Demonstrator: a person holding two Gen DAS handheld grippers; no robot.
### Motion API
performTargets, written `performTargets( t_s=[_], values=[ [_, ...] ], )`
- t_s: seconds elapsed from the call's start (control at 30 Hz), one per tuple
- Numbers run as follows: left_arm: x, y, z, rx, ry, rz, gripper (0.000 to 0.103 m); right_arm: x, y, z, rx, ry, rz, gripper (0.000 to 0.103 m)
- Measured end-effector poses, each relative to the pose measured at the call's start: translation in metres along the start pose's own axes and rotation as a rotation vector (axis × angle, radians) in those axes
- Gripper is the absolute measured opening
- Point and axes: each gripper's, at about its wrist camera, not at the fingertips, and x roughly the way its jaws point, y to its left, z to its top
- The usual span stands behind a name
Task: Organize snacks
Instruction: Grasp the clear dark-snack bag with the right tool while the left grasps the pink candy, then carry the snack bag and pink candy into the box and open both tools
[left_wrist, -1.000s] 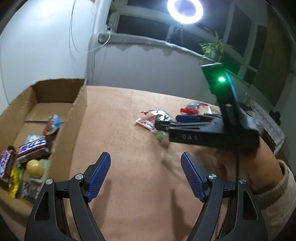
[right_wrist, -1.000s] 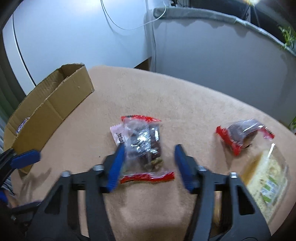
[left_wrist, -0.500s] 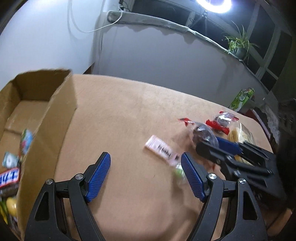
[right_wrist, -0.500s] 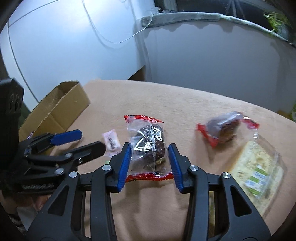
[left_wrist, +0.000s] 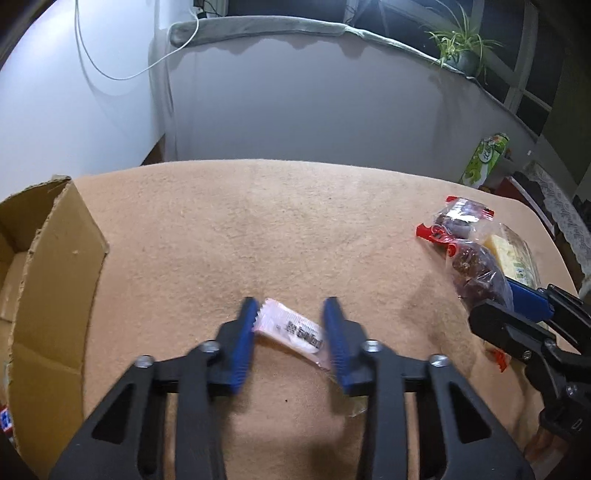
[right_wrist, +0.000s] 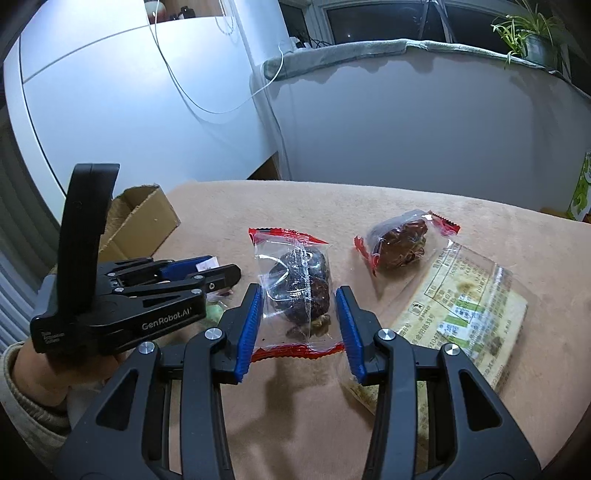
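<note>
table (left_wrist: 295, 221): a tan felt-like cover bears everything; the soft nap could snag a wrapper edge that drags as it is lifted.
cardboard box (left_wrist: 48, 295): open at the left edge of the left wrist view, with a wrapper just visible at its bottom corner; judged the goal for the loose snacks. the near wall stands between the snacks and the inside, so a low carry could knock a packet against it.
yellow pastry pack (right_wrist: 461, 306): flat and clear-wrapped, at the right of the right wrist view, touching the right finger. the label has printed rows of small text and green patches, too small to read. it could be nudged when the neighbouring packet lifts.
left gripper (left_wrist: 291, 339): jaws closing around the small white sachet (left_wrist: 291, 328), which lies slanted between the pads. i cannot tell whether both pads press on it yet. a skewed bite on the thin film could let it slip out or pivot.
left gripper body (right_wrist: 122, 310): reads "genrobot.ai", with smaller lettering lower left that i cannot make out.
right gripper (right_wrist: 301, 325): pads sit against the sides of the clear, red-edged date-and-nut packet (right_wrist: 295, 288), which rests on the table. the air-filled wrapper could crumple or squirt free under a hard squeeze.
second red-edged packet (right_wrist: 402, 243): lies apart, further back, not yet collected.
sachet print: a black barcode-like strip, blurred, unreadable.
green carton (left_wrist: 485, 158): beyond the table, lettering illegible.
</note>
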Motion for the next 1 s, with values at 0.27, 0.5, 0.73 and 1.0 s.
performTargets(
  t_s=[0.27,0.5,0.73,1.0],
  values=[
    [-0.015,0.02,-0.007,-0.08,-0.032,-0.112,0.004,-0.029,0.005,-0.001,-0.011,-0.062,0.022,0.043],
    [-0.052,0.022,-0.021,-0.09,-0.129,-0.176,0.004,-0.057,0.017,-0.006,-0.015,-0.111,0.027,0.043],
    [-0.105,0.016,-0.04,-0.057,-0.241,-0.154,0.004,-0.079,0.02,-0.022,0.006,-0.136,0.001,0.043],
    [-0.145,0.009,-0.052,-0.015,-0.333,-0.136,0.004,-0.106,0.014,-0.037,0.031,-0.145,-0.044,0.043]
  ],
)
